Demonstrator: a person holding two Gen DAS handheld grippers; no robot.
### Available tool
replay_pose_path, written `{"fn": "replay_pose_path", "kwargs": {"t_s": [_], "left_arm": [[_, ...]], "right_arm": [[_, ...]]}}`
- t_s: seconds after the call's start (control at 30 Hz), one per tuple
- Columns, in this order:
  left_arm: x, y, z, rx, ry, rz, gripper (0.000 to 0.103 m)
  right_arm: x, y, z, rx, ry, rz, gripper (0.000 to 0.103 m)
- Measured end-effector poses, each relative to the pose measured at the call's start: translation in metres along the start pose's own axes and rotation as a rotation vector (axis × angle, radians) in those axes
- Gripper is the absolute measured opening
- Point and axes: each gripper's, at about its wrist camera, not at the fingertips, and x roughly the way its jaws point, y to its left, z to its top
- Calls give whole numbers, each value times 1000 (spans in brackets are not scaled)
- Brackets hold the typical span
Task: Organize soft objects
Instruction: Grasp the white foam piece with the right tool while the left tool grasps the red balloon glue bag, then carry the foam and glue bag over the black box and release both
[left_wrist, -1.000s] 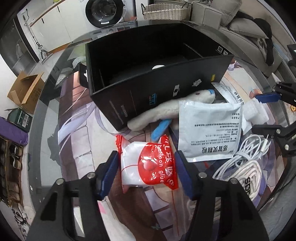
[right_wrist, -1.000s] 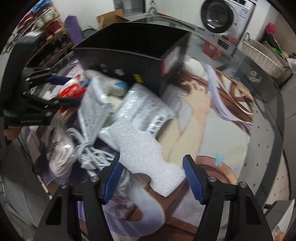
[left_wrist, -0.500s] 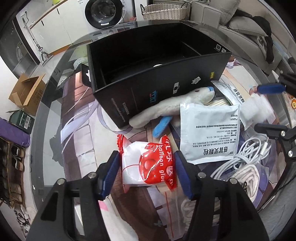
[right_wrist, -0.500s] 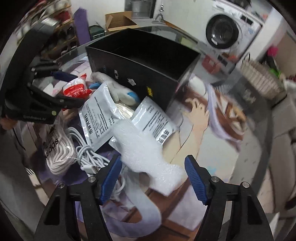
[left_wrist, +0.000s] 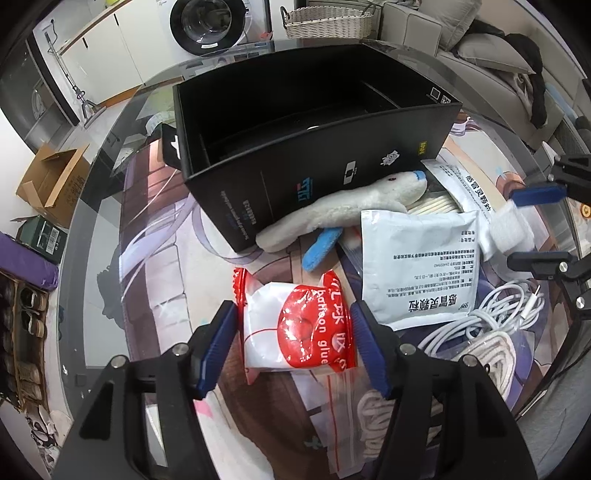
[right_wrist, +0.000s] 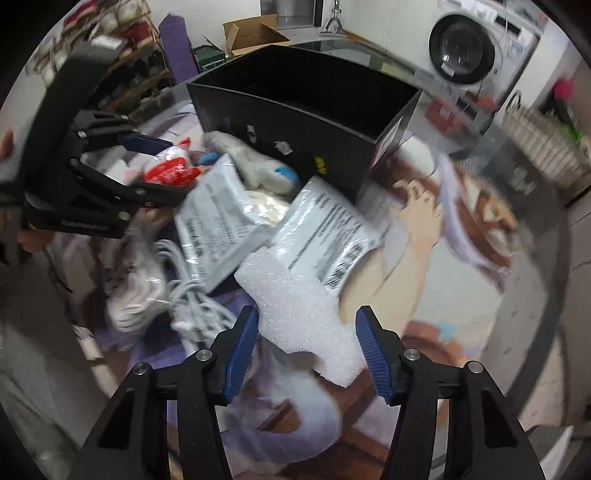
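My left gripper (left_wrist: 295, 347) is open, its blue pads on either side of a red and white balloon glue packet (left_wrist: 295, 328) lying on the mat. My right gripper (right_wrist: 306, 347) is open around a white foam piece (right_wrist: 299, 314); the foam also shows in the left wrist view (left_wrist: 508, 232). A white plush toy (left_wrist: 343, 214) with blue parts leans against an open black box (left_wrist: 314, 122). Two white printed pouches (left_wrist: 417, 266) (right_wrist: 332, 225) lie beside it.
Coiled white cables (left_wrist: 491, 314) and a white rope (left_wrist: 491, 354) lie at the right of the left view. The printed mat (left_wrist: 155, 243) covers a round glass table. A wicker basket (left_wrist: 328, 18), washing machine (left_wrist: 210, 22) and sofa stand behind.
The right gripper has swung its view and shifted, with the foam piece staying between its fingers. The left gripper has held almost still around the glue packet.
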Motion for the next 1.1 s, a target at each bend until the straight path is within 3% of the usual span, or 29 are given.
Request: {"fn": "replay_pose_path", "kwargs": {"t_s": [0.07, 0.1, 0.3, 0.4, 0.47, 0.6, 0.67, 0.8, 0.97, 1.1], "left_arm": [[-1, 0, 0, 4, -3, 1, 64], [0, 1, 0, 2, 0, -2, 64], [0, 0, 1, 2, 6, 2, 64], [2, -1, 0, 7, 11, 9, 64], [2, -3, 1, 8, 9, 12, 63], [2, -5, 0, 17, 7, 5, 50], [0, -6, 1, 24, 4, 4, 49], [-8, -4, 2, 12, -20, -10, 48], [-28, -3, 3, 13, -79, -19, 47], [-53, -6, 4, 40, -198, 29, 47]], "right_arm": [[-2, -7, 0, 91, 23, 143, 57], [-4, -7, -1, 100, 18, 159, 57], [-3, 9, -5, 10, 26, 87, 56], [3, 9, -6, -19, 38, 54, 39], [6, 12, -6, -35, 31, 39, 38], [3, 16, -7, -59, 14, 28, 37], [-1, 18, -6, -62, -1, 20, 37], [-14, 17, -3, -52, -56, 12, 37], [-40, 15, 4, -37, -193, -1, 37], [-64, 19, 9, -20, -337, -40, 37]]}}
